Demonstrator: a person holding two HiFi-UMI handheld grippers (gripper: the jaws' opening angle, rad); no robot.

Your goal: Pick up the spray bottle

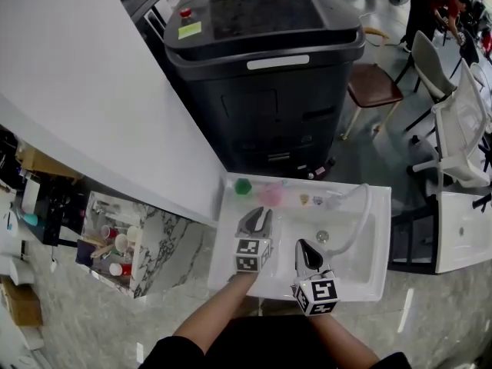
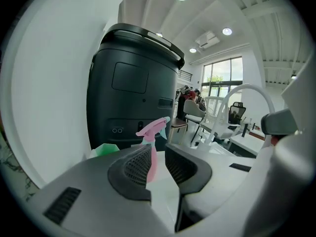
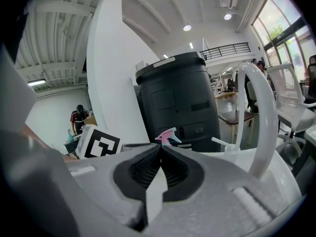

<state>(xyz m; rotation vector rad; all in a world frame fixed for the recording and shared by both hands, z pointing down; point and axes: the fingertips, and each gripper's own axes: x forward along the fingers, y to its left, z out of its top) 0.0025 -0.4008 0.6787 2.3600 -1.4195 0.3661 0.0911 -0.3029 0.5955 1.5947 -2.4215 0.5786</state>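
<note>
Hovering over the white sink (image 1: pixel 231 271) with left gripper (image 2: pixel 158 153) parted and empty, pink spray bottle (image 2: pixel 153 130) just ahead; right gripper (image 3: pixel 161 153) clenched on nothing.

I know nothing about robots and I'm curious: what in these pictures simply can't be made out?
Spray bottle: left gripper view, lower body partly hidden behind the left gripper's jaw; head view, only a pink blur.
Green object: head view, too small to identify.
Small items right of the bottle: head view, too small.
</note>
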